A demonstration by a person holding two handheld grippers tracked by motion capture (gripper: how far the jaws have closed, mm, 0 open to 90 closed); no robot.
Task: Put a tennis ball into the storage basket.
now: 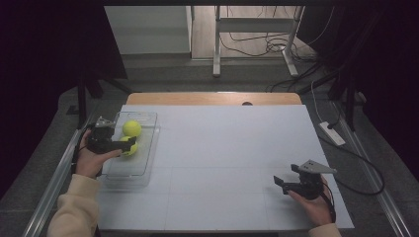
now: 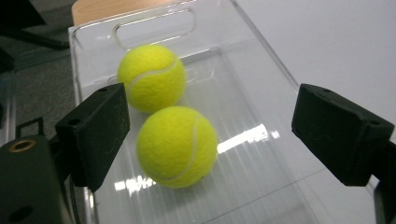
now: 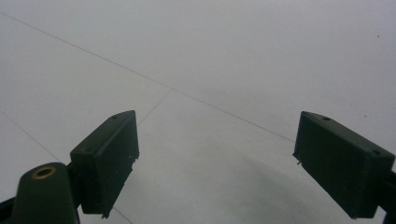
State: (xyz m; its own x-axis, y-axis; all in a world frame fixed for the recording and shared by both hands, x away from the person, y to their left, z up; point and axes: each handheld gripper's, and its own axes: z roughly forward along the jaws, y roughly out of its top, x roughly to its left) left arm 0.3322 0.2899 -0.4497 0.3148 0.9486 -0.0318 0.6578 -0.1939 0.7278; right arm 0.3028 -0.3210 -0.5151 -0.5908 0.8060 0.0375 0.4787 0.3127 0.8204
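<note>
Two tennis balls [image 2: 163, 116] lie free between wide-open left jaws — right jaws, open too, face bare table [image 3: 233, 70].

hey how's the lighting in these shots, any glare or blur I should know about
High view: dim, dark surroundings, white table evenly lit. Left gripper view: bright glare streaks on the clear plastic tray floor beside the nearer tennis ball; both balls sharp. Right gripper view: soft, flat light, faint shadow on the table between the jaws.
</note>
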